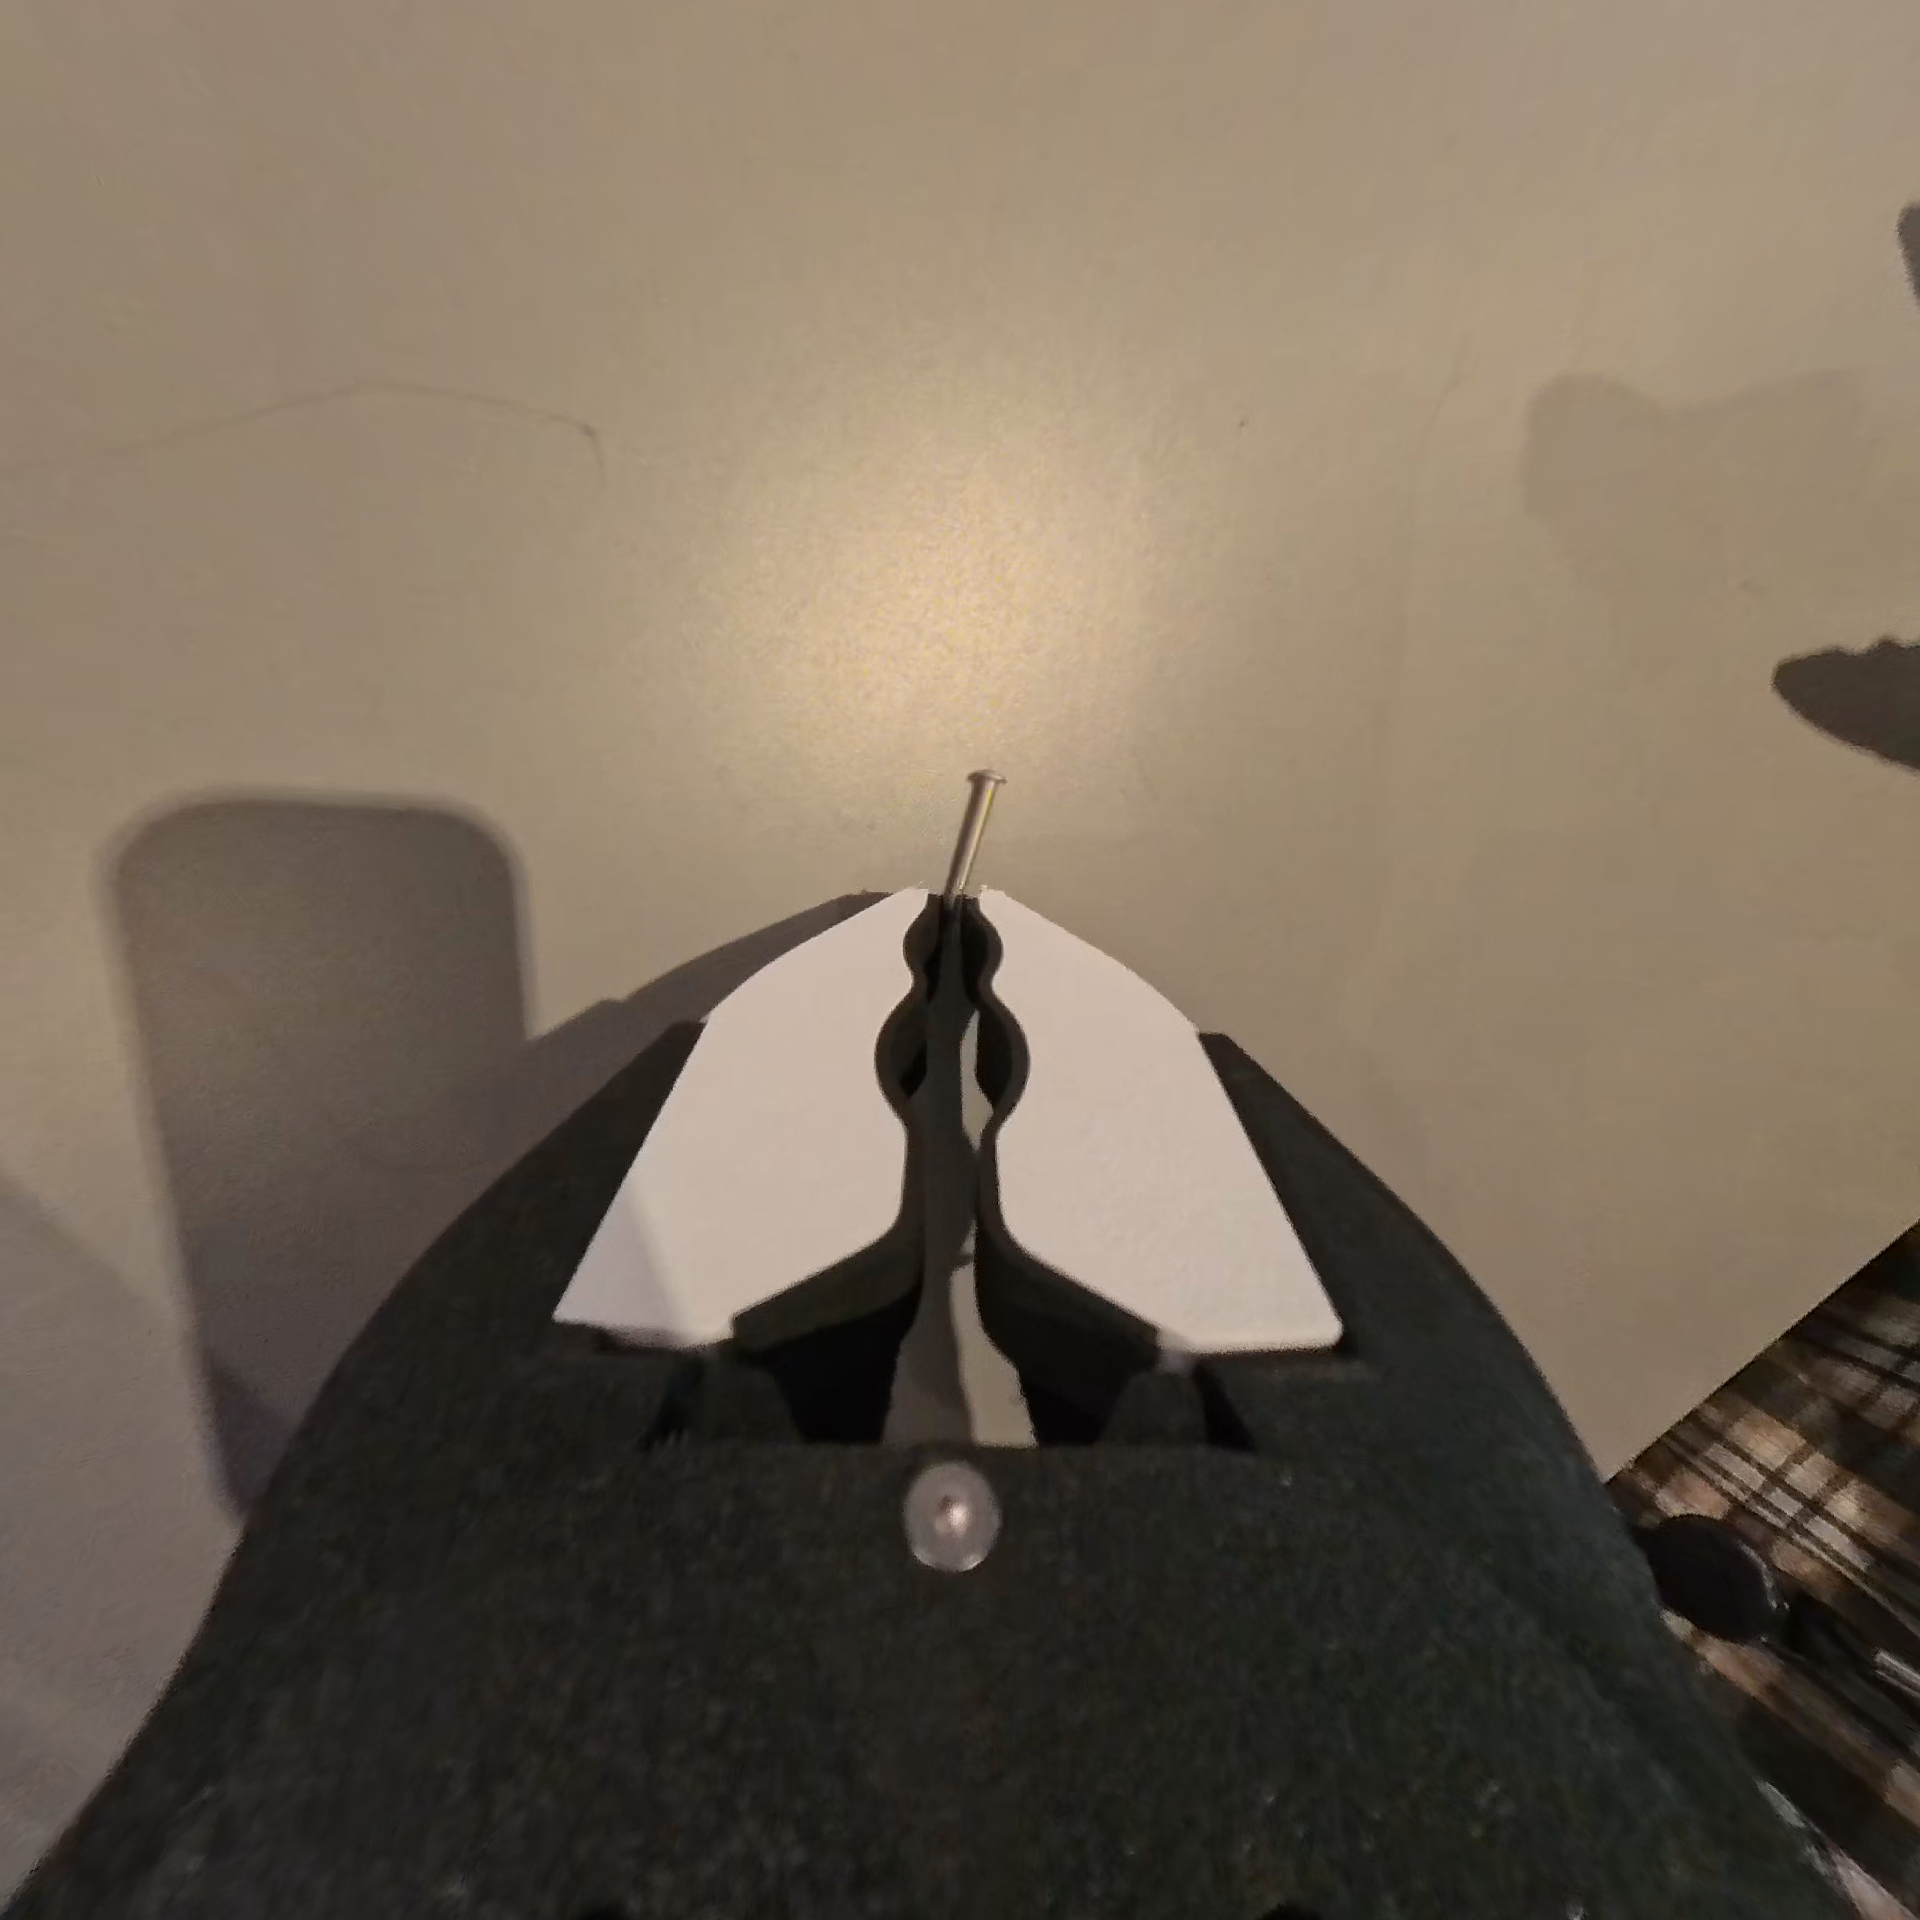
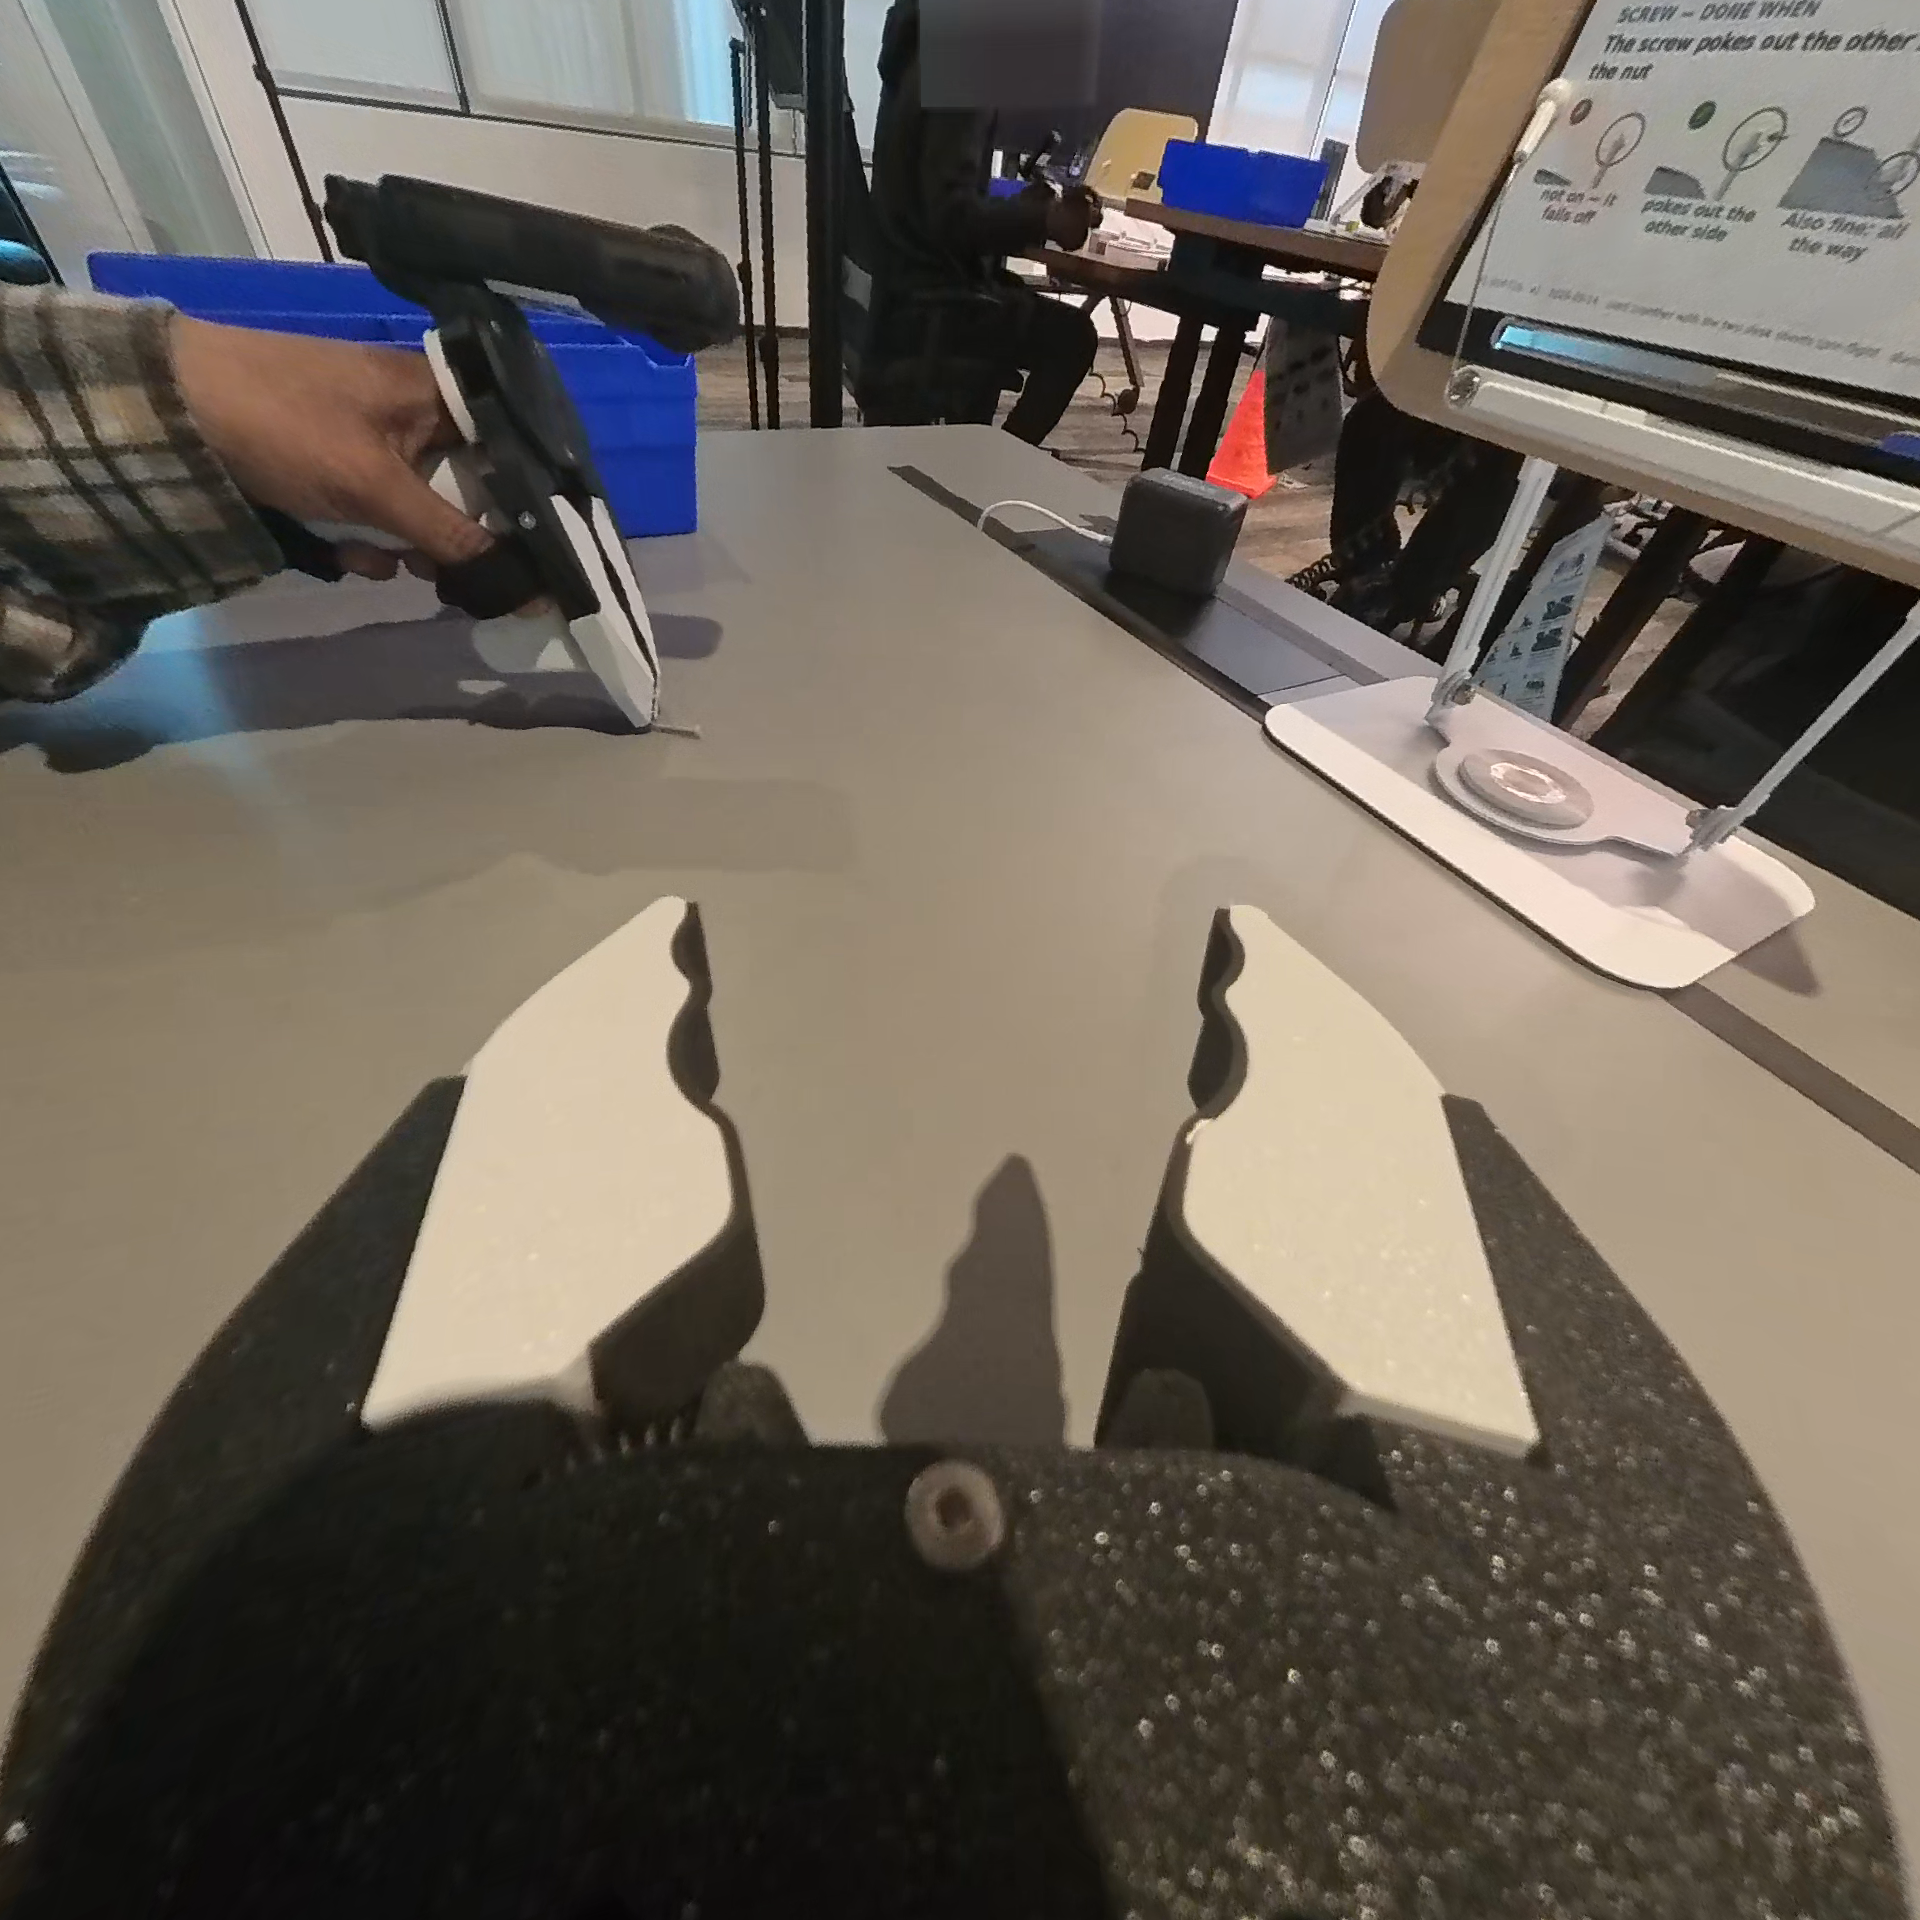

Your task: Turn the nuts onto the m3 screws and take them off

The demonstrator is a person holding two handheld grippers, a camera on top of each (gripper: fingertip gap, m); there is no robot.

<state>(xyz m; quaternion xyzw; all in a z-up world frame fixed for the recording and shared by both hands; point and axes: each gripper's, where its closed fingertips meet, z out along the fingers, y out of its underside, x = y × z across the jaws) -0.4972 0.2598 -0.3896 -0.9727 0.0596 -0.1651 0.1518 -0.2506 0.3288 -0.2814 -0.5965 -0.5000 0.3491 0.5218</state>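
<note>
My left gripper (image 1: 958, 902) is shut on a thin silver screw (image 1: 972, 831). The screw sticks out past the fingertips with its head at the far end, over the pale tabletop (image 1: 727, 520). In the right wrist view the left gripper (image 2: 649, 717) points steeply down at the grey table (image 2: 935, 727), held by a hand in a plaid sleeve (image 2: 94, 488), and the screw (image 2: 681, 731) lies low against the surface. My right gripper (image 2: 951, 914) is open and empty, low over the table. No nut shows in either view.
A blue bin (image 2: 582, 364) stands behind the left gripper. A white stand base (image 2: 1538, 831) with an instruction board (image 2: 1714, 208) is at the right, and a dark cube with a white cable (image 2: 1174, 530) sits on a black strip. A person sits at a far table. About 30 centimeters separates my left fingertips from my right.
</note>
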